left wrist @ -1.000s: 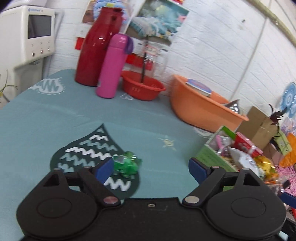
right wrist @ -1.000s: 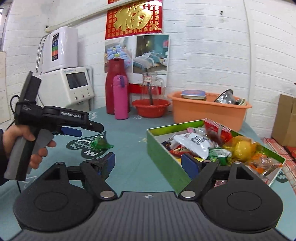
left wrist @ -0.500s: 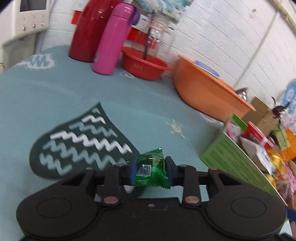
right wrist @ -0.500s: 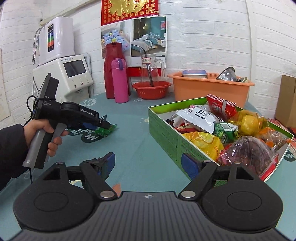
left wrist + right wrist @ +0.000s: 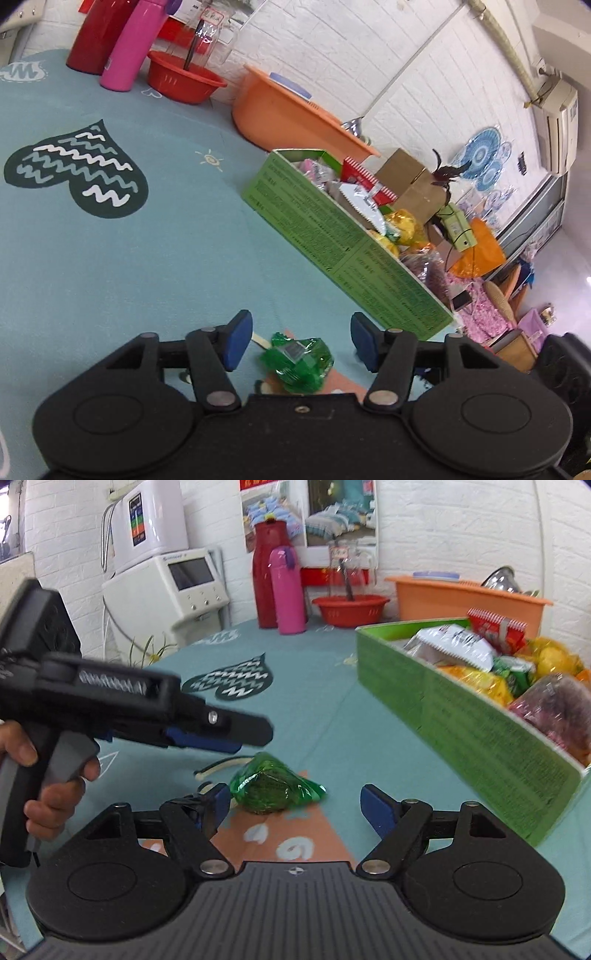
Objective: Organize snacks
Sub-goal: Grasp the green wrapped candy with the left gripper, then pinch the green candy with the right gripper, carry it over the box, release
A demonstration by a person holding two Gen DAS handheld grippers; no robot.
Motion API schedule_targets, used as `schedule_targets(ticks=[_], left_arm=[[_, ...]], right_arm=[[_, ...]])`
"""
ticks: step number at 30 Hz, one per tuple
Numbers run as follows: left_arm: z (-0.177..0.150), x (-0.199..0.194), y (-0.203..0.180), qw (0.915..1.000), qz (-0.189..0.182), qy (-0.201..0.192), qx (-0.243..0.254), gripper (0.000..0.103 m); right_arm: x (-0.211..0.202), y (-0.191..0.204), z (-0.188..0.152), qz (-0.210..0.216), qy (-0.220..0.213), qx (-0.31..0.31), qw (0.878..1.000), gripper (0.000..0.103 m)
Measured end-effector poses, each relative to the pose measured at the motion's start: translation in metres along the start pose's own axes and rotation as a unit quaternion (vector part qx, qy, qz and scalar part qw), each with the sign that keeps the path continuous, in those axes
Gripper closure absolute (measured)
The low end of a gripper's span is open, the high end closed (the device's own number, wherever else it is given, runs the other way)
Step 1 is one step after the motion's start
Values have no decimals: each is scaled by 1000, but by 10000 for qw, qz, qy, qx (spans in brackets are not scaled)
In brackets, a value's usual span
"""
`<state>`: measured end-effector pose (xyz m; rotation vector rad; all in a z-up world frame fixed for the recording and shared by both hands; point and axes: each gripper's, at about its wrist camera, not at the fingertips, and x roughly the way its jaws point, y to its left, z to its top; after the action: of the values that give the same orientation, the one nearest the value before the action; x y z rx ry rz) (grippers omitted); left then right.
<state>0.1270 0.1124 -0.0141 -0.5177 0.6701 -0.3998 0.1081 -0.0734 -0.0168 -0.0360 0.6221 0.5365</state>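
Observation:
A green snack packet (image 5: pixel 295 360) lies on the teal tablecloth, on an orange patch of its print. My left gripper (image 5: pixel 300 341) hangs just over it. Its jaws are opening, the packet lies loose between them and neither blue pad touches it. In the right wrist view the same packet (image 5: pixel 273 786) sits just ahead of my right gripper (image 5: pixel 299 808), which stands open and empty. There the left gripper (image 5: pixel 251 734) reaches in from the left in a person's hand (image 5: pixel 55 786). A green box (image 5: pixel 461 716) full of snacks stands to the right.
At the back of the table stand a red thermos (image 5: pixel 267 572), a pink bottle (image 5: pixel 288 590), a red basin (image 5: pixel 351 609) and an orange tub (image 5: pixel 461 598). A white machine (image 5: pixel 173 587) stands at the back left. A dark heart print (image 5: pixel 81 173) marks the cloth.
My left gripper shut on the green packet at the heart print, carried it nearer the green box and opened; the packet now lies on the cloth. My right gripper sank toward it.

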Motion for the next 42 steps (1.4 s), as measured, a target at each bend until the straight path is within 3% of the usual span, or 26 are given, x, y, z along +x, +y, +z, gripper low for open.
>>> schedule_targets(ticks=[5, 15, 16, 17, 18, 19, 23, 30, 42], left_arm=[[-4, 3, -6, 9997, -90, 191, 88, 10], [-10, 13, -7, 9995, -40, 303, 93, 11], [-11, 16, -7, 9994, 8, 314, 110, 13], [-12, 18, -6, 9993, 19, 346, 133, 19], [-13, 22, -6, 9991, 19, 407, 139, 38], [-14, 25, -6, 9990, -14, 433, 127, 46], [-14, 28, -11, 9993, -15, 351, 158, 55], [1, 25, -28, 9992, -237, 130, 302, 55], [64, 45, -63, 9948, -461, -309, 851, 55]], right_arm=[[3, 11, 1, 212, 28, -41, 9998, 0], [11, 15, 2, 23, 62, -446, 9990, 0], [13, 16, 2, -33, 62, -503, 9987, 3], [14, 16, 2, -77, 67, -561, 9984, 22], [17, 16, 2, -76, 117, -599, 9981, 36], [19, 16, 2, -42, 184, -566, 9982, 55], [16, 11, 2, -139, 151, -469, 9987, 69], [1, 8, 9, -323, -207, -544, 9978, 72], [-7, -21, 60, -712, -981, -529, 9912, 72]])
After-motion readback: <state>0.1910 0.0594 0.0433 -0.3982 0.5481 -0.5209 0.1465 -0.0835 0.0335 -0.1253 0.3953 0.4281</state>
